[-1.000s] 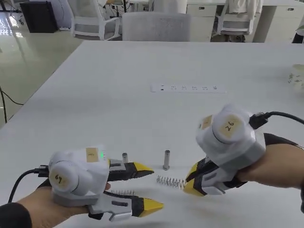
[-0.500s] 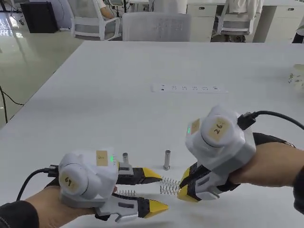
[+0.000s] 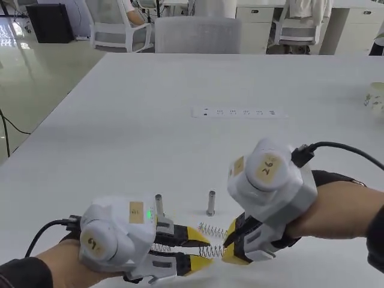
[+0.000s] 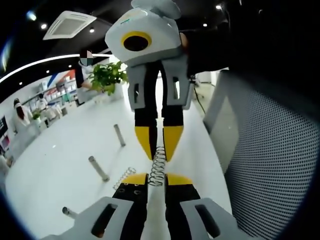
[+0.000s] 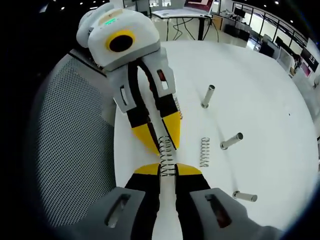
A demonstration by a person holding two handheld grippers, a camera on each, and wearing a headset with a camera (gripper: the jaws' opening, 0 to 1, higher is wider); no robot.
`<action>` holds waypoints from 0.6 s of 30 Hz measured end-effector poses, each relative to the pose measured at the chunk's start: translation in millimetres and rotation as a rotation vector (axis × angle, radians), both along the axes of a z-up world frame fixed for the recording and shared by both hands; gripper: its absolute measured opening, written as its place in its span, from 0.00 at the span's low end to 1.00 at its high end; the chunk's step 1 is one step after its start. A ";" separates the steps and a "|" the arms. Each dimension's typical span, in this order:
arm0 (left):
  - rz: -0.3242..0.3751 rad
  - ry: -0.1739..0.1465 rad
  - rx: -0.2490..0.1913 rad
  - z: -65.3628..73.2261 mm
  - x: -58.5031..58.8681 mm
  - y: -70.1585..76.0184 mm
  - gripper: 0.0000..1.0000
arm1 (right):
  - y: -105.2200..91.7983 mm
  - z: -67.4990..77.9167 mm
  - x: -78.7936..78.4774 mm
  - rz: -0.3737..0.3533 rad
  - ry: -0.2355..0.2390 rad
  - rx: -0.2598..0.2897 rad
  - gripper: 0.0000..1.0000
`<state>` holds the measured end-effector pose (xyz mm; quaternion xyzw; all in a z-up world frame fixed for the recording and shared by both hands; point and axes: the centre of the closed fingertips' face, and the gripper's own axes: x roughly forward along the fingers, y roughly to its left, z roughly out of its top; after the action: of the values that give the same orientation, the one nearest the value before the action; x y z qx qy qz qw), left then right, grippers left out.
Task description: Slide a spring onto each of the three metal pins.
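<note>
The spring [image 4: 158, 165], judged light and bendy, is being clenched at opposite ends by the left claw [image 4: 156, 179] and right claw [image 5: 168, 170]; gripping near an end is being favoured.

The left gripper [image 3: 204, 251], at the lower left of the head view, has a rounded white housing with a round tan sticker [image 3: 96, 242] bearing handwritten digits, a square tan label [image 3: 135, 212] on top and a lit green light [image 3: 149, 213]; its jaw arms are black with yellow tips, backed by pale grey plates with oblong slots. A black lead [image 3: 36, 231] leaves its rear. The right gripper [image 3: 230, 247], at the lower right, is built alike, with a numbered sticker [image 3: 268, 163] reading 26 and a black cable [image 3: 342, 149] plugged in near the top. A dark sleeve [image 3: 18, 273] shows at the bottom left corner
</note>
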<state>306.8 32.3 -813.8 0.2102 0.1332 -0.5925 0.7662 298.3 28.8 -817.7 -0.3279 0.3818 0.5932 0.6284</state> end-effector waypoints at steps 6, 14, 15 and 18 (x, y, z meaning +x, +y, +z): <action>-0.026 -0.014 0.015 -1.3 -3.7 -0.7 0.02 | -0.1 0.7 -2.1 -0.001 0.011 -0.001 0.08; -0.047 -0.018 0.014 -1.2 -7.7 -1.3 0.02 | -1.4 -2.1 -4.2 0.000 0.017 0.026 0.09; -0.047 -0.016 0.011 -0.7 -7.9 -1.5 0.02 | -1.9 -3.3 -3.7 -0.004 0.014 0.030 0.10; -0.042 -0.019 0.000 2.4 -6.9 -1.9 0.02 | -3.8 -5.8 -3.7 -0.009 0.017 0.030 0.11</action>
<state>299.9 30.4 -811.5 0.2186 0.1213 -0.6066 0.7547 294.6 25.0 -823.5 -0.3117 0.3793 0.5988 0.6327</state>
